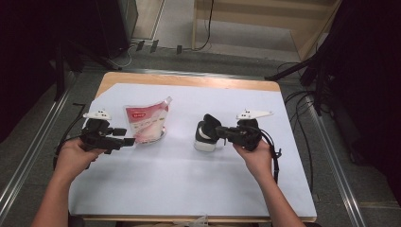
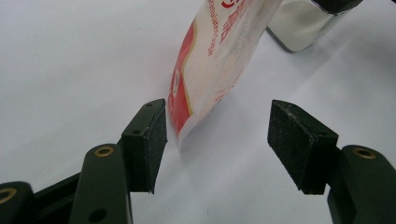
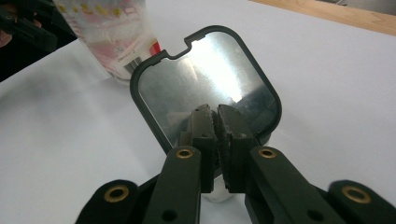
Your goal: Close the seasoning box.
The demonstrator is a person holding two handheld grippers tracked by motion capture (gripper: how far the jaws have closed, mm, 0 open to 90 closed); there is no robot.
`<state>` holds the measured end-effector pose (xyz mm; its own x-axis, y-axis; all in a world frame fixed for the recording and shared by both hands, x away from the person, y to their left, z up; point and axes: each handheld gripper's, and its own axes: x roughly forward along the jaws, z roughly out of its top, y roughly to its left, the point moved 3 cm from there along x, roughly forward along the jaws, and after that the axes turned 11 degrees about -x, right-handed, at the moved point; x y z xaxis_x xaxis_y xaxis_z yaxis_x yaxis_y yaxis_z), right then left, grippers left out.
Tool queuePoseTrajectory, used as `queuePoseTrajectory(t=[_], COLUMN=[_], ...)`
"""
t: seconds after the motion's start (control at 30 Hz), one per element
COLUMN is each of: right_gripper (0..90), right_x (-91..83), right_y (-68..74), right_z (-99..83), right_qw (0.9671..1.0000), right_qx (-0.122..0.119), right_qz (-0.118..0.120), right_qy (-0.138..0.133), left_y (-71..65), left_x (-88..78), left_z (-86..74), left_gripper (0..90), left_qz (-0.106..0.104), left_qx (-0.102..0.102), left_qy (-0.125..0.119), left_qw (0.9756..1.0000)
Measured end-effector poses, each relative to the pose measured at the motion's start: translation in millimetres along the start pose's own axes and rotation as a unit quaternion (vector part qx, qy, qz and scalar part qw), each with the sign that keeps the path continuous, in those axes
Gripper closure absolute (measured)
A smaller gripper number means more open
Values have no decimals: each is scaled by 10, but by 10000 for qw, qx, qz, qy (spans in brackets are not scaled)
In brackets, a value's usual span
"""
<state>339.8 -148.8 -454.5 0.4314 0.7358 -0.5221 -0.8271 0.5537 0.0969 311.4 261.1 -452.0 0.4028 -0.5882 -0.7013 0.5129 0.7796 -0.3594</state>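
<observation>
The right gripper (image 3: 217, 122), nearly closed, is pinching the steel-lined, black-rimmed lid (image 3: 205, 84), while the left gripper (image 2: 217, 140), half-open around the red-and-white pouch's (image 2: 210, 65) edge, should be squeezing squarely.

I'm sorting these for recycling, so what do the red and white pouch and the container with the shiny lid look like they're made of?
The pouch looks like thin flexible plastic film: glossy, printed, creased, partly see-through. The container has a lid panel that seems to be brushed metal or foil, given its dull mirror glare, framed by a dark matte rim, likely plastic. Its white body looks like plastic, though that's less certain.
</observation>
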Motion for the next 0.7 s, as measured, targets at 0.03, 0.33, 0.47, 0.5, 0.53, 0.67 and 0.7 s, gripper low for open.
queuePoseTrajectory(t=[0.03, 0.33, 0.47, 0.5, 0.53, 0.67, 0.7], right_gripper=[838, 786, 787, 787, 785, 758, 743], right_x=[1, 4, 41, 48, 53, 66, 63], right_y=[4, -18, 13, 15, 17, 17, 17], right_z=[1, -3, -9, -10, -11, -11, -10], right_qw=[10000, 10000, 9999, 9999, 9999, 9999, 9999], right_qx=[-11, -24, -78, -77, -65, -96, -74], right_qz=[-12, -81, -68, -58, -60, -71, -74], right_qy=[7, -14, 57, 53, 54, 55, 53], left_y=[0, 3, 7, 6, 5, 4, 3], left_x=[-1, 8, 2, 5, 9, 11, 13], left_z=[-1, -4, -3, -4, -6, -8, -9], left_gripper=[388, 387, 386, 386, 386, 385, 385], left_qz=[11, -26, -27, -21, -14, -34, -41], left_qx=[-2, -4, -14, -11, -12, -9, -2], left_qy=[10, 28, 56, 44, 20, 106, 107], left_qw=[10000, 10000, 10000, 10000, 10000, 9999, 9999])
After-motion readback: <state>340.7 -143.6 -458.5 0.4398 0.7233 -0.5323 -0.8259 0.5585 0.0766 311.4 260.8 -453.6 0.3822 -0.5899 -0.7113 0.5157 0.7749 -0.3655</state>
